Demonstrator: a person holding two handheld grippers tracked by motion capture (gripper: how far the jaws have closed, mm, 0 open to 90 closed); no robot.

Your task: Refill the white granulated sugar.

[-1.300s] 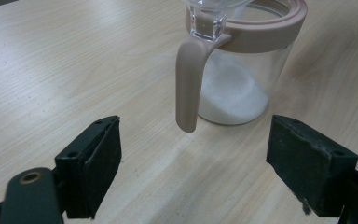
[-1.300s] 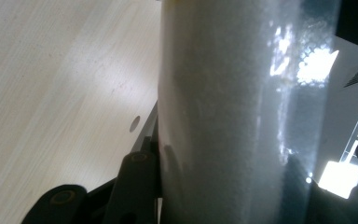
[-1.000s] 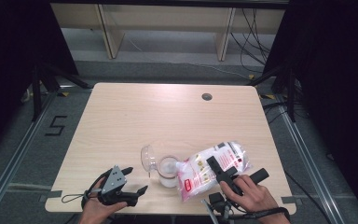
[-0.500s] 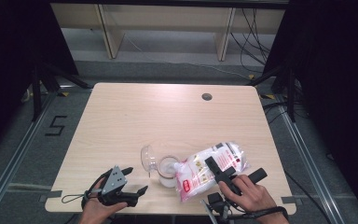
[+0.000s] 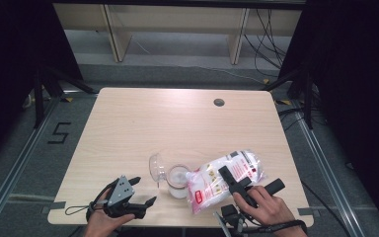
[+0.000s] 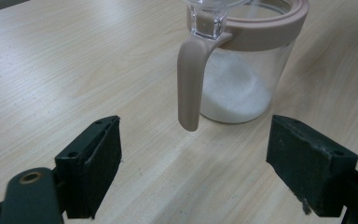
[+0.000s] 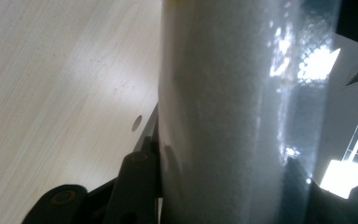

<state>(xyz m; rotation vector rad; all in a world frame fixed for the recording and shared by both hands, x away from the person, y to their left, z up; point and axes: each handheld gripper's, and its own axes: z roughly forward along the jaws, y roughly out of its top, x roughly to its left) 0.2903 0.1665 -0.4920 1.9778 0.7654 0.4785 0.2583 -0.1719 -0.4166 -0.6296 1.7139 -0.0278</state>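
A clear jar [image 5: 177, 179] with a pinkish rim and handle stands near the table's front edge, its clear lid [image 5: 155, 168] tipped open to the left. White powder lies in the jar [image 6: 242, 79]. A white powder bag with red print [image 5: 227, 177] lies tilted, its lower left end at the jar's rim. My right gripper [image 5: 227, 178] is shut on the bag [image 7: 228, 112], one jaw across its top. My left gripper [image 5: 145, 190] rests on the table left of the jar. Its jaws stand open [image 6: 209, 163] and point at the handle [image 6: 189, 84], holding nothing.
The light wooden table [image 5: 177, 123] has a round cable hole [image 5: 219, 102] at the back right. Behind the table are shelf legs and cables on the floor. A "5" mark [image 5: 59, 133] is taped on the floor at the left.
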